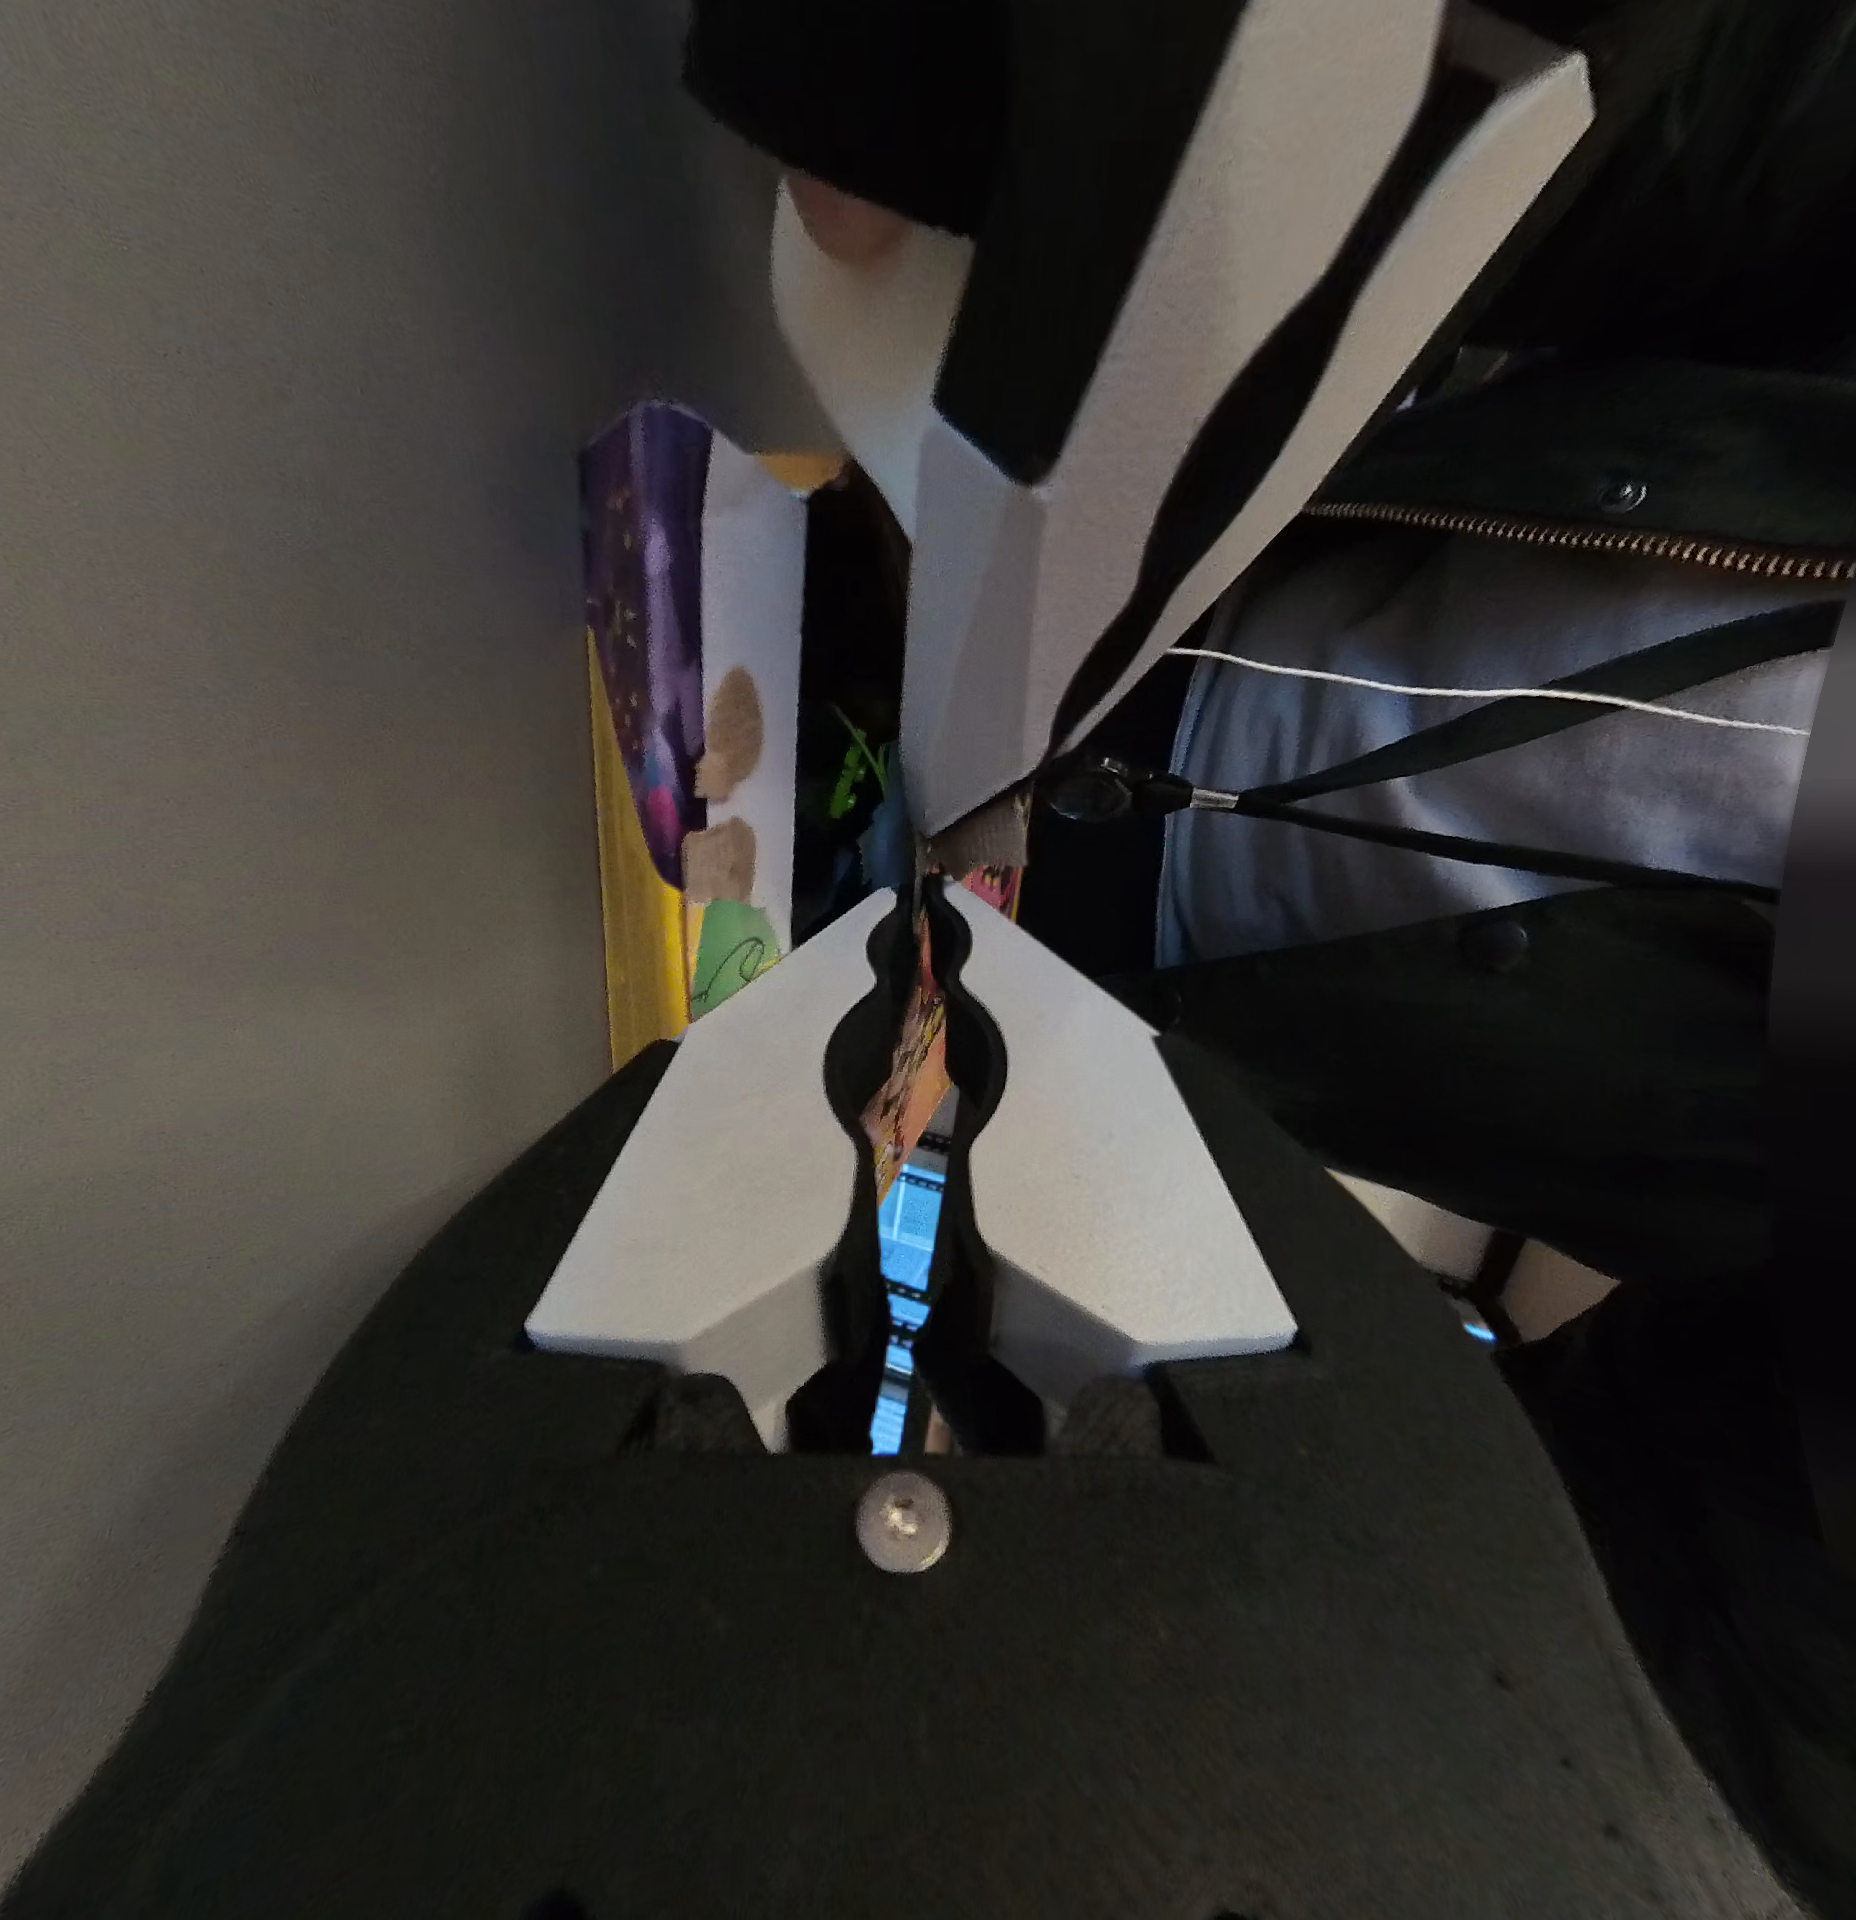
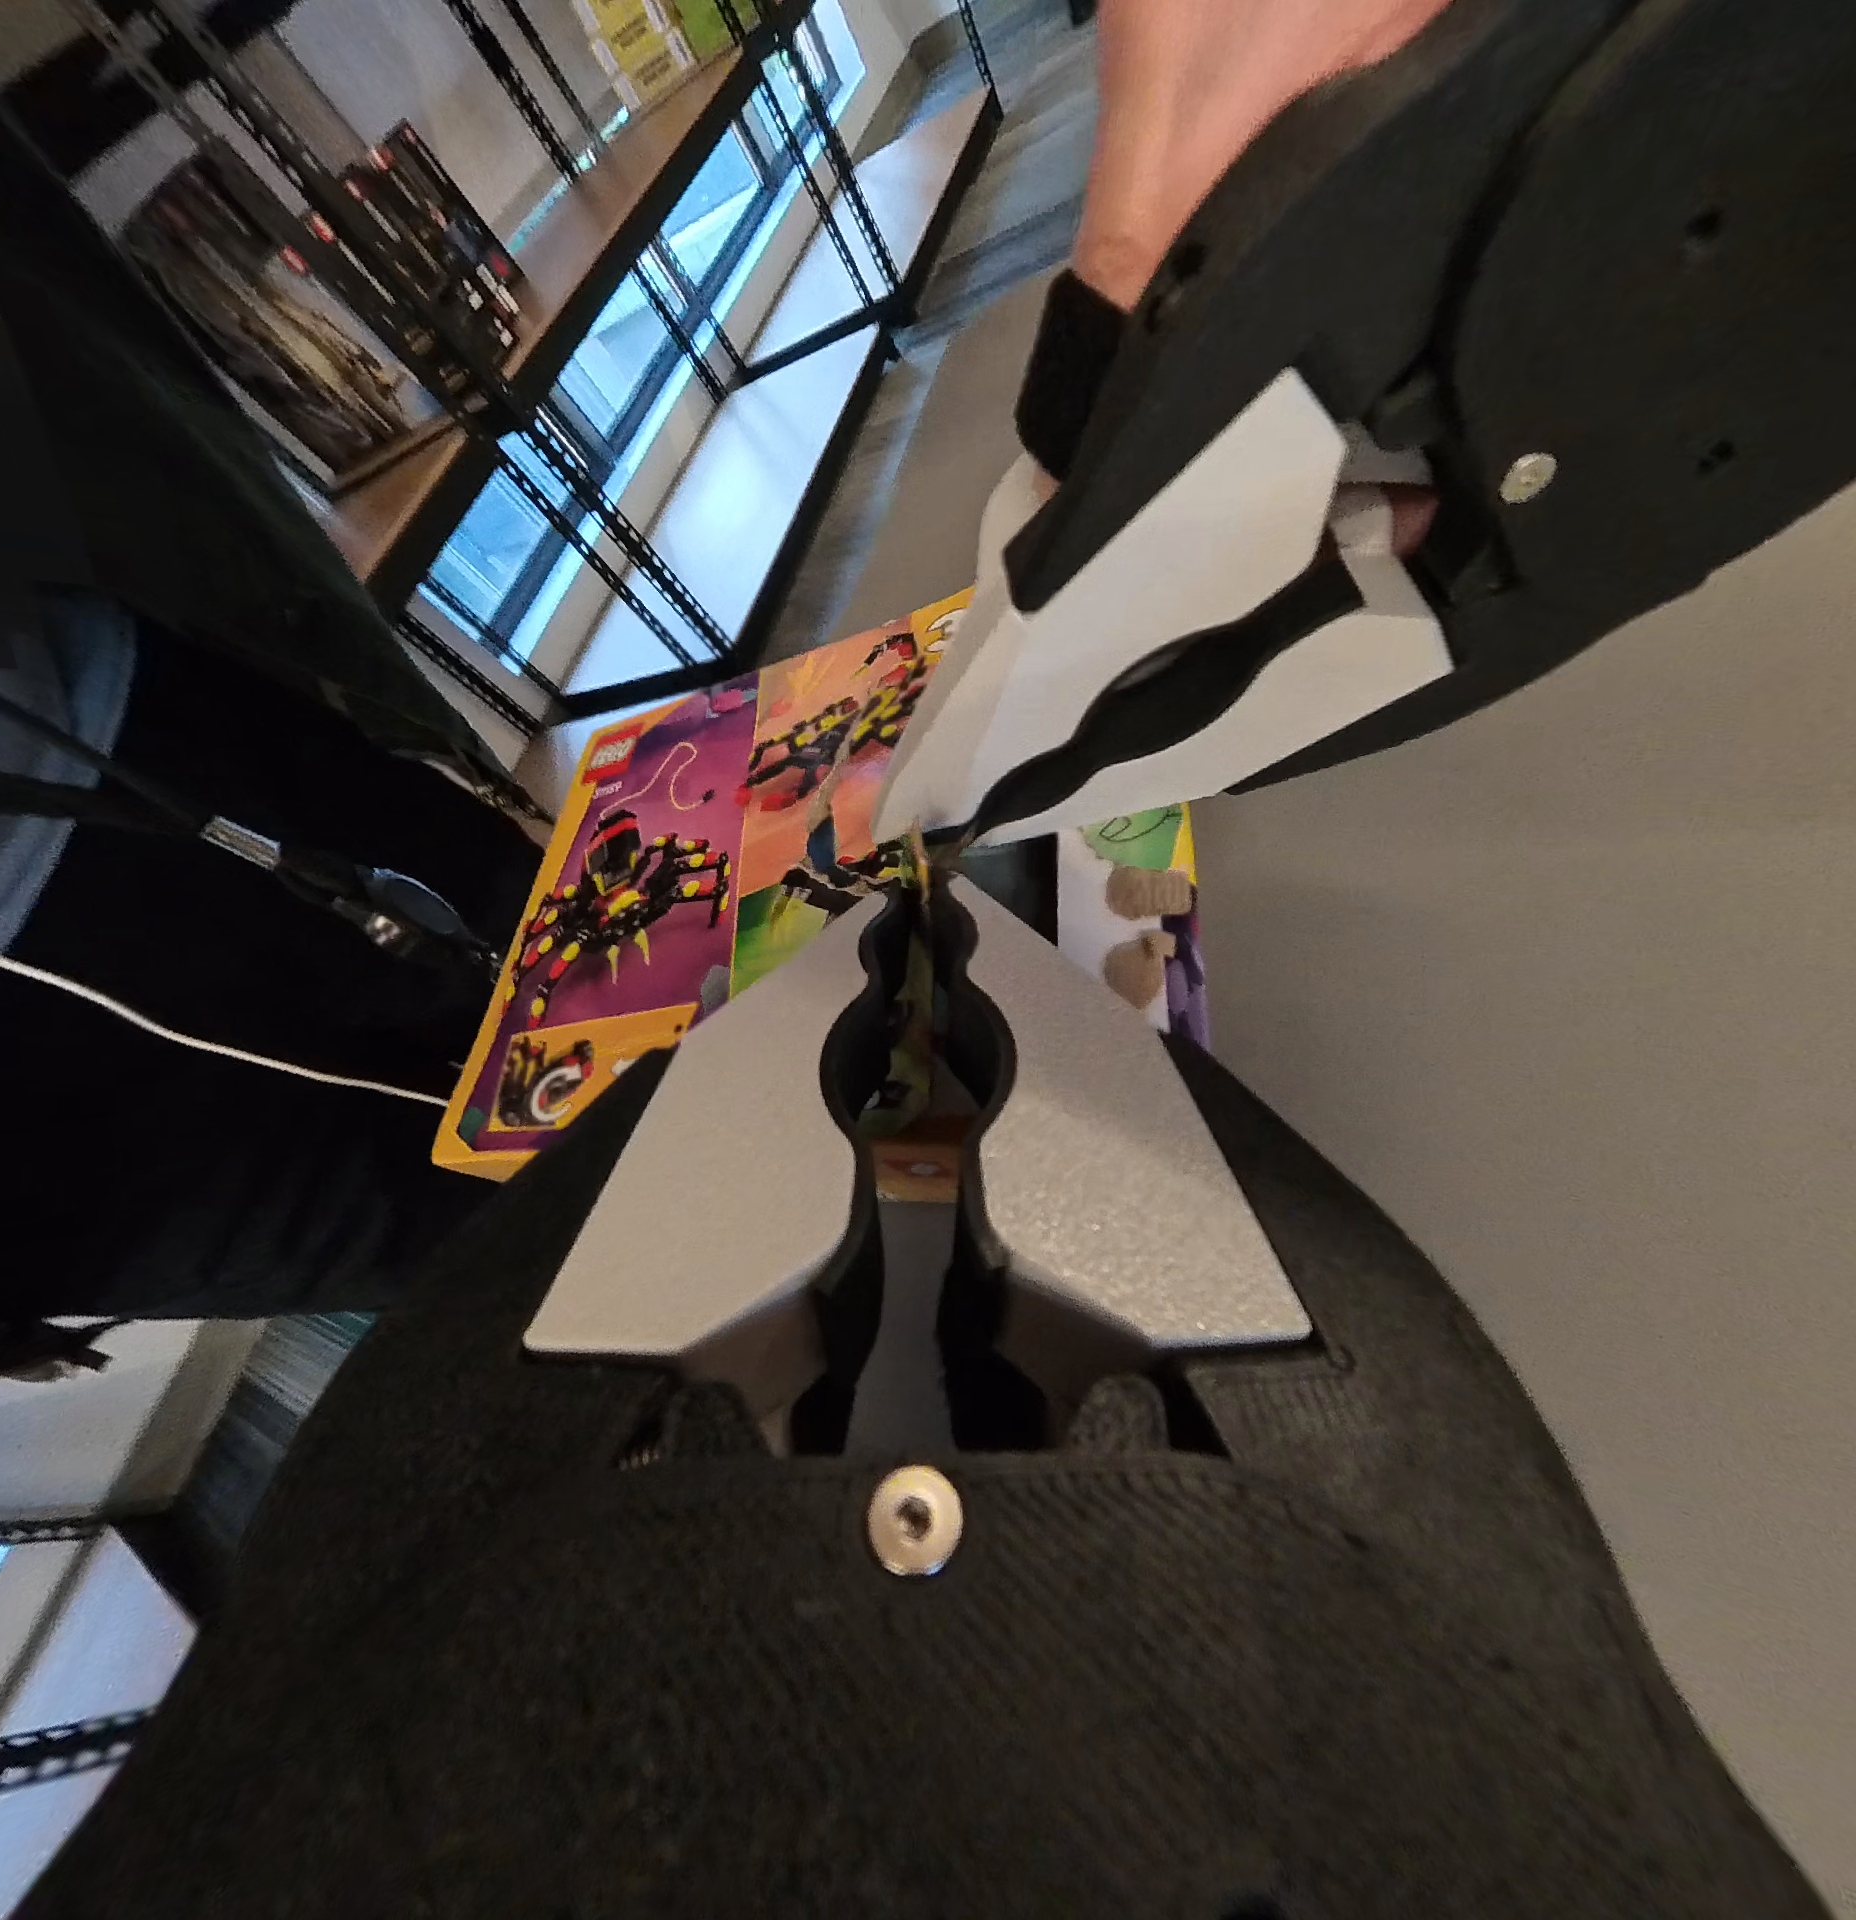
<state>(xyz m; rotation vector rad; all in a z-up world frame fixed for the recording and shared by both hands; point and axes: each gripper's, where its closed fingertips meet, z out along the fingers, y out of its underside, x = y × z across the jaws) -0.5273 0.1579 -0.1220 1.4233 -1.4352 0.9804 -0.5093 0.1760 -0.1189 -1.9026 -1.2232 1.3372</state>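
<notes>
Both claws pinch tight on the toy box's (image 2: pixel 633 914) torn cardboard flap (image 2: pixel 916 883): thin, light, tears easily.

Left gripper (image 1: pixel 922 894) is clamping tight, right gripper (image 2: pixel 919 883) clamping too, tips nearly touching, a bare hand (image 2: pixel 1194 125) gripping behind.

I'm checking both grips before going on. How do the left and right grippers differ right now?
The left gripper pinches an orange card strip; the right gripper pinches a green card strip. The left gripper points toward a person's dark jacket; the right gripper points across the toy box toward shelves. Both are shut, with white fingers, and their tips nearly meet at the toy box.
</notes>
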